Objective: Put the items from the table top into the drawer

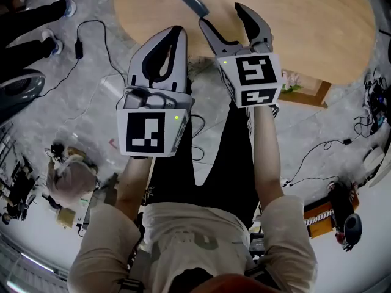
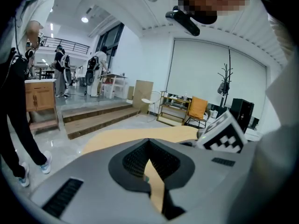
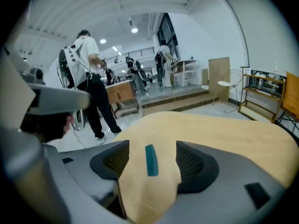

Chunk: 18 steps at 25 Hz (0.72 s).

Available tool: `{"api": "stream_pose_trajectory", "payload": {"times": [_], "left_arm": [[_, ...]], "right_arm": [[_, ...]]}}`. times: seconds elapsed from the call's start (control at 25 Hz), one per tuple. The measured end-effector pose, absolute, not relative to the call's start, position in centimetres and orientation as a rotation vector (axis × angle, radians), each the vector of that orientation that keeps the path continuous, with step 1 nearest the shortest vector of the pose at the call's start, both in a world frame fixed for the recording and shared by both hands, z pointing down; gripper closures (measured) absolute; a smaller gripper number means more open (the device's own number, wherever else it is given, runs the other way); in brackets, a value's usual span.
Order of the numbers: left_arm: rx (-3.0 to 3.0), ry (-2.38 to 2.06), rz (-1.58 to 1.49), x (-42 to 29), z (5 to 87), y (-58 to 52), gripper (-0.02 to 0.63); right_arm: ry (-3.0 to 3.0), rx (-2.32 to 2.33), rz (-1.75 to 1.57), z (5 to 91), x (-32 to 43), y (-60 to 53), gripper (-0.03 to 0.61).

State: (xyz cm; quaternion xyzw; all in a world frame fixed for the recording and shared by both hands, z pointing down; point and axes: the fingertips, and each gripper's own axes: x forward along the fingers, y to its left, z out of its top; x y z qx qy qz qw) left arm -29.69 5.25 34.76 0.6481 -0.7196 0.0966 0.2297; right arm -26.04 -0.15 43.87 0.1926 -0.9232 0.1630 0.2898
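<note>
Open-plan robotics lab: staff w/ body-worn rigs stood on a glossy floor; cables trailed near a wooden table; timber steps & shelving lined white walls.

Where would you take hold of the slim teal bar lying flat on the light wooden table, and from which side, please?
Grip the slim teal bar at mid-length, across its narrow width, probably coming from its near end with the right gripper. It lies flat on the light wooden table, lengthwise in line with those open jaws, so they would close on its long sides.
</note>
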Motion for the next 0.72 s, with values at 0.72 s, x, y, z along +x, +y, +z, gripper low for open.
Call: {"api": "stream_pose_trajectory", "payload": {"times": [0.72], "left_arm": [[1.589, -2.006, 0.271, -42.3, 39.4, 14.6, 0.606]], "right_arm": [[-2.010, 0.399, 0.328, 59.2, -34.5, 0.6, 0.273]]}}
